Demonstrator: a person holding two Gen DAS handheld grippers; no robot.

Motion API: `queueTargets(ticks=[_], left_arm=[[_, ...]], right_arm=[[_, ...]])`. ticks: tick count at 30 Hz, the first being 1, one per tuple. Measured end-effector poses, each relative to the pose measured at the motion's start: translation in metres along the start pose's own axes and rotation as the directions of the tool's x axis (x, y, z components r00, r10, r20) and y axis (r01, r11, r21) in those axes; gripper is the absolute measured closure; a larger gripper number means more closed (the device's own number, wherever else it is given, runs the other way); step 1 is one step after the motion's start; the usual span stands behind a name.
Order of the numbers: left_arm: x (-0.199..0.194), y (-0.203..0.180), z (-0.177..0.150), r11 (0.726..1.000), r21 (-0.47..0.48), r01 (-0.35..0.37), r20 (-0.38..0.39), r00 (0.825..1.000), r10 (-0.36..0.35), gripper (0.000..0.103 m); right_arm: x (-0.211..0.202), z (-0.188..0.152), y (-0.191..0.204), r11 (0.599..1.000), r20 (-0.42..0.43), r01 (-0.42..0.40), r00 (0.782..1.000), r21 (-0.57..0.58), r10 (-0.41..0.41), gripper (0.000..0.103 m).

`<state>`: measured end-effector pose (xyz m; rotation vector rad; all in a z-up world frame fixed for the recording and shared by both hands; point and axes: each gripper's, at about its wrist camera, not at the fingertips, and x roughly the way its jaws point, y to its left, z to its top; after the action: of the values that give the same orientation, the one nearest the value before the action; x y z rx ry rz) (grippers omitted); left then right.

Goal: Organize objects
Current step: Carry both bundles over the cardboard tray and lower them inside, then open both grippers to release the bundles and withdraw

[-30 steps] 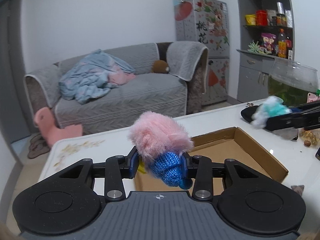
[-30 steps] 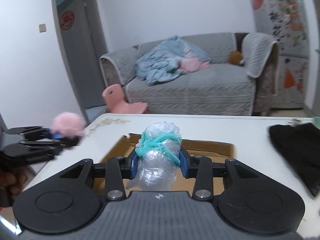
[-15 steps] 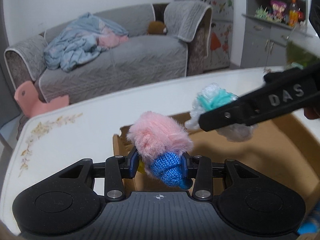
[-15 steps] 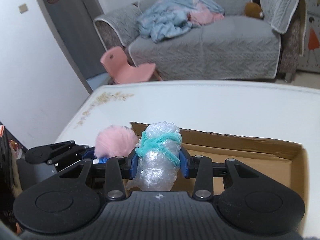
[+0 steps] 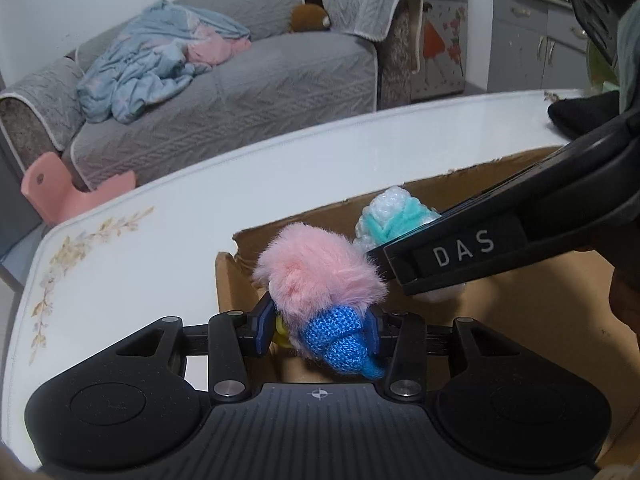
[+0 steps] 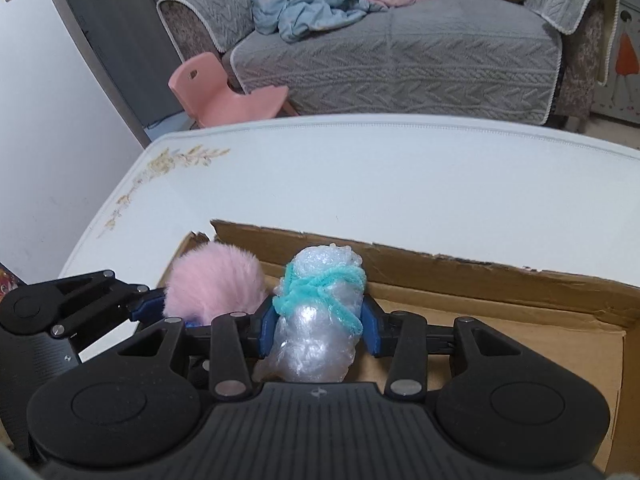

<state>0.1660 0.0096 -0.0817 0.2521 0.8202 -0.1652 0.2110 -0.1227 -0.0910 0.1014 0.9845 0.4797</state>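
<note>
I count two claws, two small toys and one cardboard box [image 6: 500,280]; each claw carries one toy, and both hang over the box's near left corner.

My left claw [image 5: 318,330] is closed down on the pink-and-blue toy [image 5: 320,276], its blue pads [image 5: 262,326] pressed to either side; the toy has a shaggy pink fur top and a blue knitted base tapering to a point toward the camera, with a bit of yellow showing at its left side. From the right wrist view the same toy [image 6: 214,286] shows only as a round pink tuft, held just inside the box's left wall.

My right claw [image 6: 318,330] is clamped on the wrapped bundle [image 6: 318,320]; it is a lumpy roll in clear, shiny plastic film, bound across the upper part with fuzzy teal yarn. In the left wrist view that bundle [image 5: 394,220] peeks out beside the pink fur, white knit with teal stripes at its tip, and the right claw's black body crosses in front of it, lettered DAS.

The two toys sit just beside each other, perhaps touching; I cannot tell. The box is open-topped, brown, with torn edges, and rests on the white tabletop [image 6: 360,176] with a floral print at its corner. Beyond stands one grey sofa [image 6: 400,48] heaped with blue and pink cloth, and one pink child's chair [image 6: 224,96].
</note>
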Motion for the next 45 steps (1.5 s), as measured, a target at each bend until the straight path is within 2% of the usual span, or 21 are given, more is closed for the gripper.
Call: queueTargets(ticks=[8, 14, 18, 21, 26, 29, 32, 39, 43, 45], left_arm=[[-0.002, -0.007, 0.001, 0.999, 0.033, -0.005, -0.003, 1.000, 0.005, 0.042], [-0.008, -0.005, 0.002, 1.000, 0.013, 0.004, 0.003, 1.000, -0.004, 0.040], [-0.016, -0.004, 0.003, 1.000, 0.011, 0.004, 0.006, 1.000, -0.004, 0.034], [-0.027, 0.002, 0.006, 1.000, -0.014, 0.004, 0.015, 1.000, -0.004, 0.034], [-0.046, 0.006, 0.009, 0.999, -0.046, 0.003, 0.026, 1.000, -0.001, 0.025], [-0.053, 0.009, 0.009, 0.998, -0.053, 0.020, 0.018, 1.000, -0.019, 0.019], [-0.060, 0.010, 0.006, 0.999, -0.044, 0.028, 0.011, 1.000, -0.028, 0.018], [-0.090, 0.016, -0.004, 0.993, -0.105, 0.049, 0.025, 0.999, -0.046, 0.014], [-0.114, 0.014, -0.010, 0.989, -0.136, 0.056, 0.048, 0.998, -0.050, 0.005], [-0.127, 0.011, -0.015, 0.988, -0.140, 0.061, 0.054, 0.997, -0.053, 0.005]], right_arm=[[-0.006, 0.004, 0.001, 1.000, 0.013, 0.000, 1.000, 0.012, -0.001, 0.055], [-0.010, 0.002, 0.000, 1.000, 0.016, 0.013, 1.000, 0.019, -0.013, 0.053], [-0.011, 0.006, 0.002, 1.000, 0.014, 0.022, 1.000, 0.005, -0.022, 0.050], [-0.018, 0.009, 0.006, 1.000, 0.026, 0.020, 0.999, -0.003, -0.020, 0.046], [-0.030, 0.007, 0.020, 0.999, 0.023, 0.004, 1.000, -0.044, -0.003, 0.041], [-0.039, 0.004, 0.028, 0.995, 0.031, 0.007, 0.999, -0.102, -0.004, 0.032], [-0.047, 0.001, 0.027, 0.992, 0.029, -0.014, 0.999, -0.127, 0.017, 0.032], [-0.075, -0.007, 0.028, 0.989, 0.063, -0.027, 0.997, -0.145, 0.036, 0.027], [-0.094, -0.017, 0.031, 0.986, 0.084, -0.023, 0.996, -0.163, 0.037, 0.021], [-0.105, -0.024, 0.034, 0.984, 0.098, -0.017, 0.995, -0.177, 0.035, 0.021]])
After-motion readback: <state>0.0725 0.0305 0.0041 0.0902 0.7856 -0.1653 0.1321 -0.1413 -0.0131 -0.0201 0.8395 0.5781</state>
